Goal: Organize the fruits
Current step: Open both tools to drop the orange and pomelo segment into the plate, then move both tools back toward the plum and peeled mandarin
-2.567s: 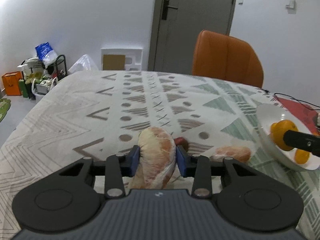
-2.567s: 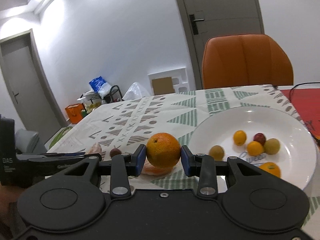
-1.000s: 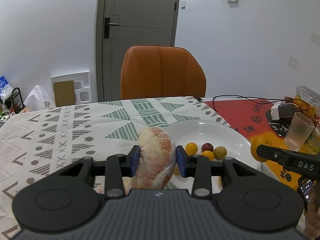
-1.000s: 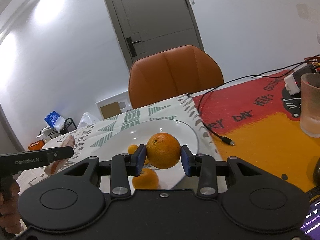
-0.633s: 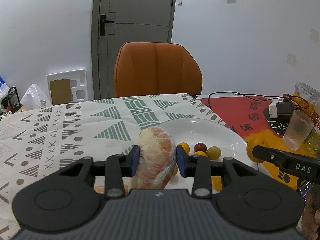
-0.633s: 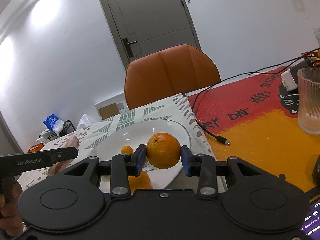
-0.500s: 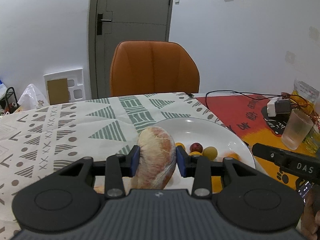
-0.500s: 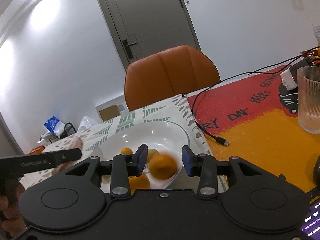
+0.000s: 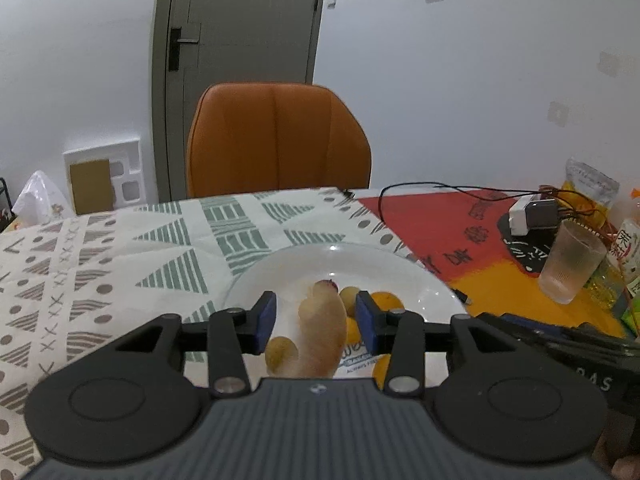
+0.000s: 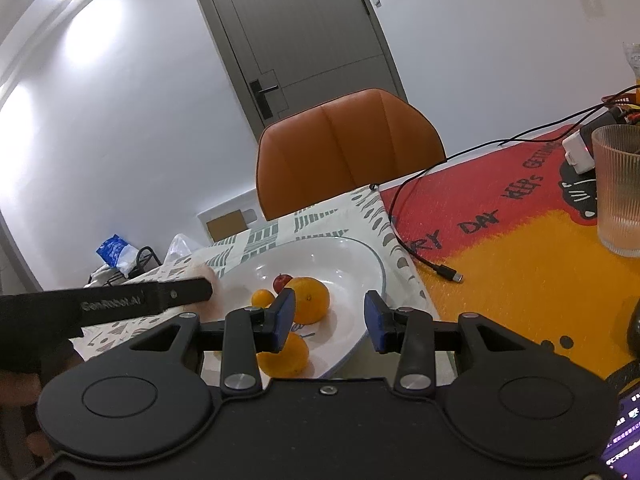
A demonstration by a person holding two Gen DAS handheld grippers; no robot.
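Plate [image 9: 400, 272]: glazed ceramic, white, glossy w/ highlights. Tablecloth [image 9: 120, 256] under plate: matt woven cloth, printed pattern. Mat [image 10: 520, 240] right of plate: coarse fabric, rough nap. Tumbler [image 10: 618, 188] beyond mat: ribbed clear plastic or glass, cannot tell. Chair [image 9: 276, 140] behind plate: smooth leather-look, slight sheen. Orange [image 10: 310, 300] on plate: dimpled, semi-gloss peel. Right gripper [image 10: 328, 316]: matt black plastic body, blue pads, bright metal screws.

"GenRobot.AI" in pale letters on the side of the left gripper [image 10: 120, 302]. "DAS" on the side of the right gripper [image 9: 592, 380]. "DAY" and "KEEPS" in black letters on the red and orange mat [image 10: 500, 248]; other words there too cut off to read.
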